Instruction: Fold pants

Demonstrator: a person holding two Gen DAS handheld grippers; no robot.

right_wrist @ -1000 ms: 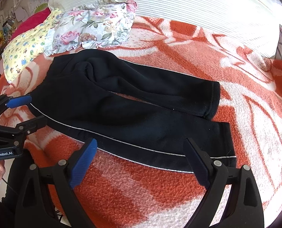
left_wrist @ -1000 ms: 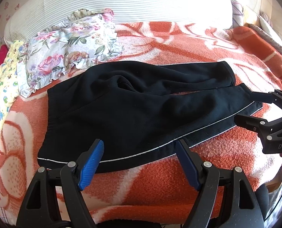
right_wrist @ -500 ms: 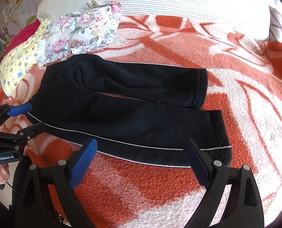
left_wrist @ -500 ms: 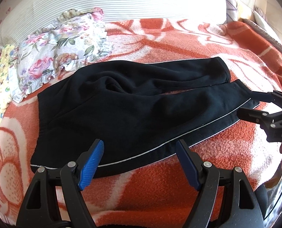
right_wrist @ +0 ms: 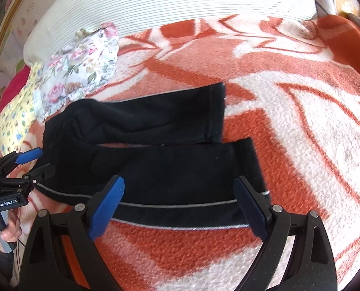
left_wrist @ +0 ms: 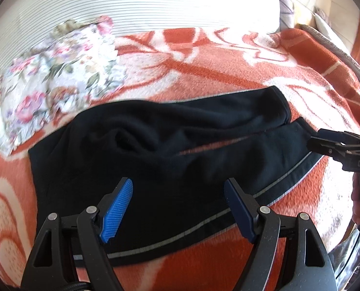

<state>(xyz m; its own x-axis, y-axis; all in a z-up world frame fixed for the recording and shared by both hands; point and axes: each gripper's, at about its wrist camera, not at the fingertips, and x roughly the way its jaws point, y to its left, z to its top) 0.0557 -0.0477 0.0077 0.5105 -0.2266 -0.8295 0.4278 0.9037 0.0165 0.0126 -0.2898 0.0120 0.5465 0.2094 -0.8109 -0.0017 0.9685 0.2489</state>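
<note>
Black pants (left_wrist: 170,150) with a thin grey side stripe lie flat on an orange and white blanket (left_wrist: 228,68), waist at the left, legs to the right. My left gripper (left_wrist: 178,206) is open and empty, hovering over the near edge by the waist. My right gripper (right_wrist: 180,205) is open and empty over the near leg's lower part (right_wrist: 192,167). The far leg's cuff (right_wrist: 215,111) lies just beyond. Each gripper shows in the other's view: the right one (left_wrist: 325,141) at the near leg's cuff, the left one (right_wrist: 34,162) at the waist edge.
A floral pillow (left_wrist: 58,72) lies at the back left beside a yellow patterned cloth (right_wrist: 15,118). A white striped cushion (left_wrist: 155,2) runs along the back. The blanket's near edge drops off below the grippers.
Both grippers have moved forward and lower toward the pants. The near edge of the pants now lies between the fingers of each. Both stay open.
</note>
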